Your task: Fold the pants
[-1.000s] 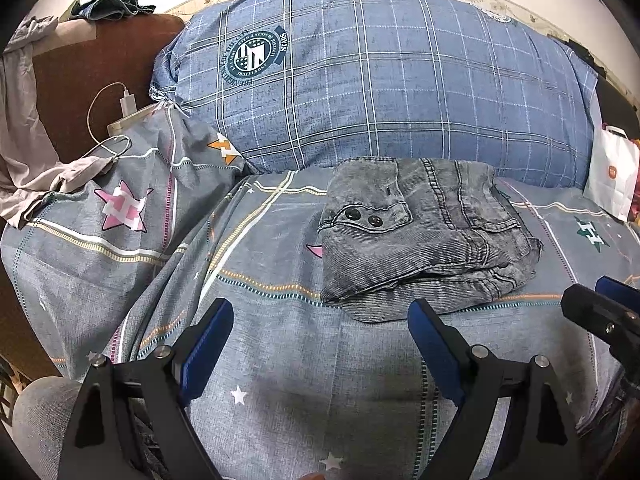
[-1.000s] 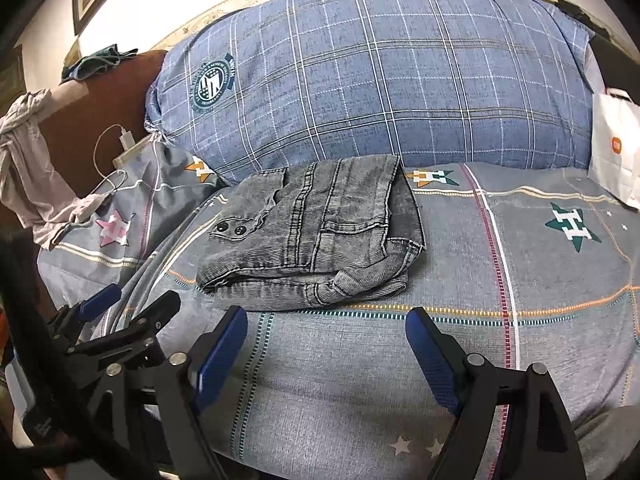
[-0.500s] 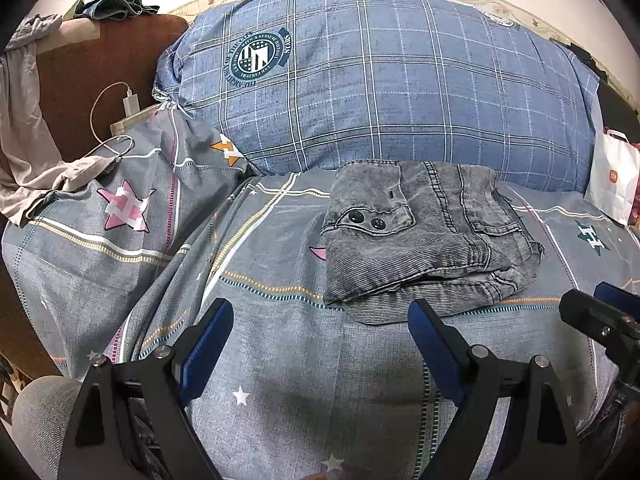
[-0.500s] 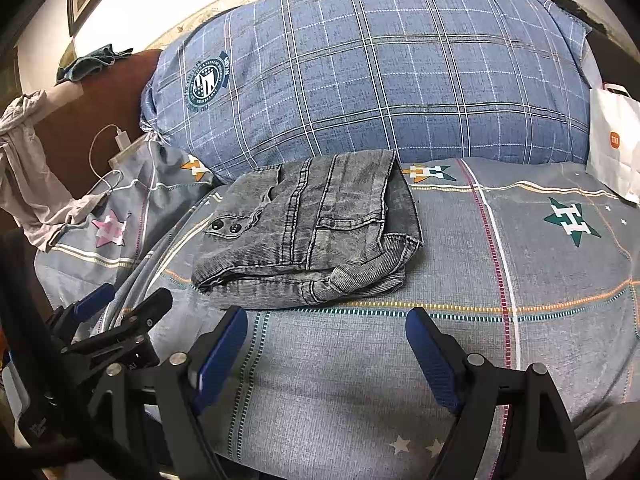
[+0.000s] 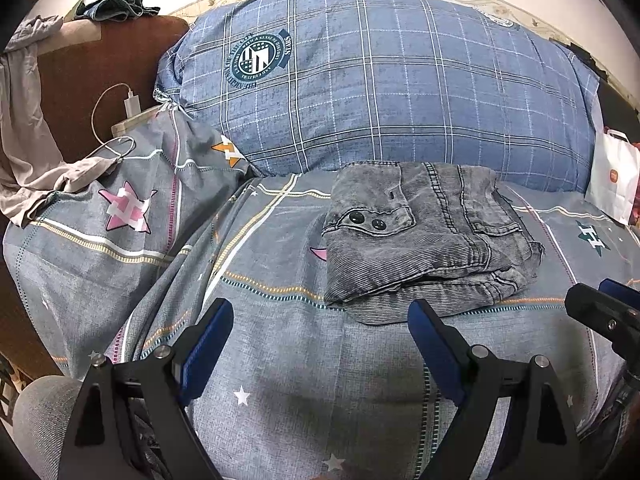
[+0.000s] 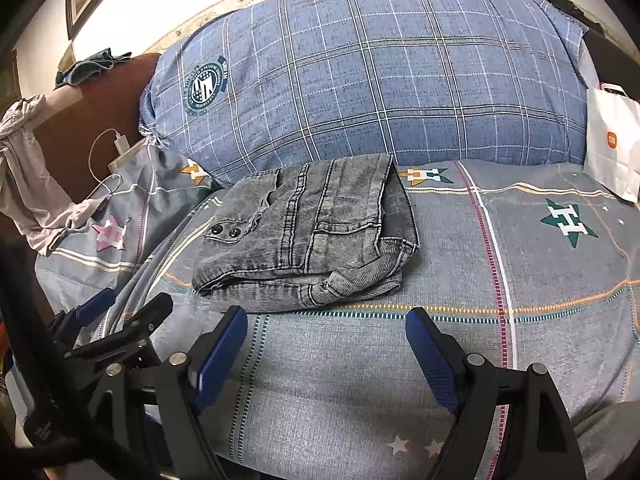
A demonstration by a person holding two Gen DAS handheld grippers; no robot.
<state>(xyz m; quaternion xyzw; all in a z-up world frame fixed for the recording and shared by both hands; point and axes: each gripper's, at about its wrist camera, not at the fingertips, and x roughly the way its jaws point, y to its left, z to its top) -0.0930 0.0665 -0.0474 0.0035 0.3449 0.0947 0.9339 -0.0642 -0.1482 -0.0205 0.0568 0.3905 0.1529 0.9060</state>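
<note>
Grey washed denim pants (image 5: 424, 236) lie folded into a compact stack on the grey patterned bed sheet (image 5: 280, 360), just in front of the pillow; they also show in the right wrist view (image 6: 312, 236). My left gripper (image 5: 320, 336) is open and empty, hovering over the sheet near the pants' front edge. My right gripper (image 6: 326, 340) is open and empty, also just short of the pants' front edge. The left gripper appears at lower left of the right wrist view (image 6: 124, 312), and the right gripper at the right edge of the left wrist view (image 5: 604, 304).
A large blue plaid pillow (image 5: 380, 84) lies behind the pants. A white paper bag (image 6: 612, 144) stands at the right. A brown headboard (image 5: 80, 72) with draped clothes, a white charger and cable (image 5: 128, 108) is at the left.
Both grippers have drawn back slightly and stay open. The folded pants have not moved.
</note>
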